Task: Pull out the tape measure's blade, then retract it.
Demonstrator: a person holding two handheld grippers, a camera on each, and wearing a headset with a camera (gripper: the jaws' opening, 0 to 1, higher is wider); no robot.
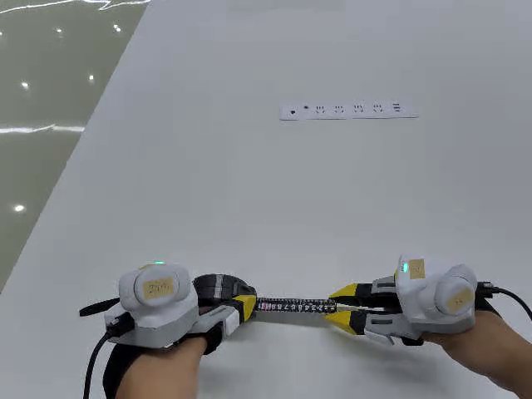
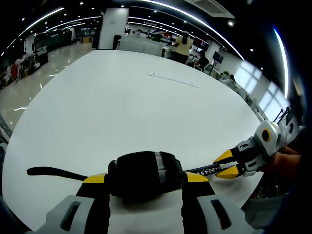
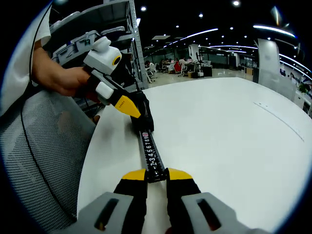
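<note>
The left gripper [image 2: 146, 179] clamps the tape measure's black case [image 1: 218, 287]. Right of the case, the right gripper [image 1: 342, 306] pinches the extended blade [image 1: 295, 306].

Head view looks down; gripper views face each other low along the blade [image 1: 295, 306].

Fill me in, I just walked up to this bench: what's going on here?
A person is working two claws at a white table. The left claw clamps the black tape measure, while the right claw pinches its blade near the tip. A short stretch of blade is drawn out between them, lying low along the table. A power strip sits farther back, untouched.
</note>
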